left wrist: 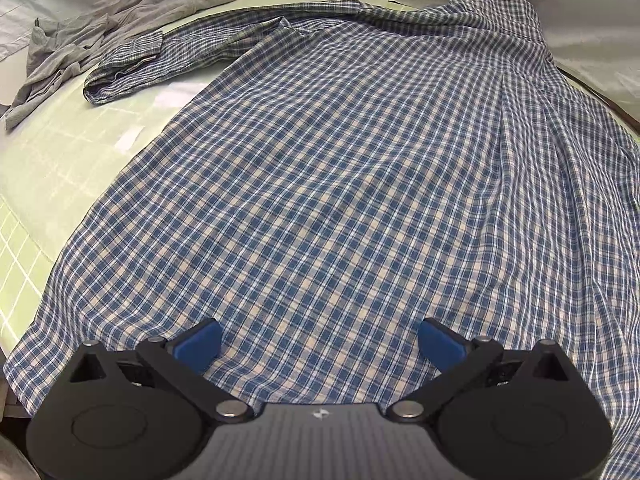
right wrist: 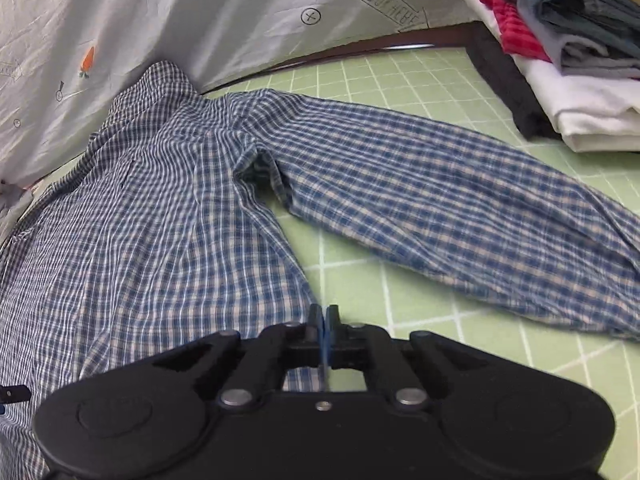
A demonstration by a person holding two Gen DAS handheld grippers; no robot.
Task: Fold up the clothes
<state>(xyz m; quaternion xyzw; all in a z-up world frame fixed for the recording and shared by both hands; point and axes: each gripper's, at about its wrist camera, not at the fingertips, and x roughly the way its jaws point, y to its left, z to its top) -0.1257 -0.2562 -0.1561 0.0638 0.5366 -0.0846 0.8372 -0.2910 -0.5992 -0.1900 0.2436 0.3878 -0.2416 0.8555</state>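
Note:
A blue and white plaid shirt (left wrist: 340, 180) lies spread flat on the green grid mat (left wrist: 60, 152), collar at the far end. My left gripper (left wrist: 320, 340) hovers open over the shirt's near hem, its blue pads (left wrist: 200, 346) wide apart with nothing between them. In the right wrist view the shirt (right wrist: 140, 220) fills the left side, and its right sleeve (right wrist: 460, 208) stretches out across the mat (right wrist: 440, 80). My right gripper (right wrist: 324, 312) is shut at the shirt's right side edge near the hem, with the pads meeting on the fabric's border. The other sleeve (left wrist: 160, 56) lies bunched at the far left.
A crumpled grey garment (left wrist: 80, 40) lies at the mat's far left corner. A stack of folded clothes (right wrist: 560, 60) stands at the far right. A white printed sheet (right wrist: 200, 12) hangs behind the table's dark back edge.

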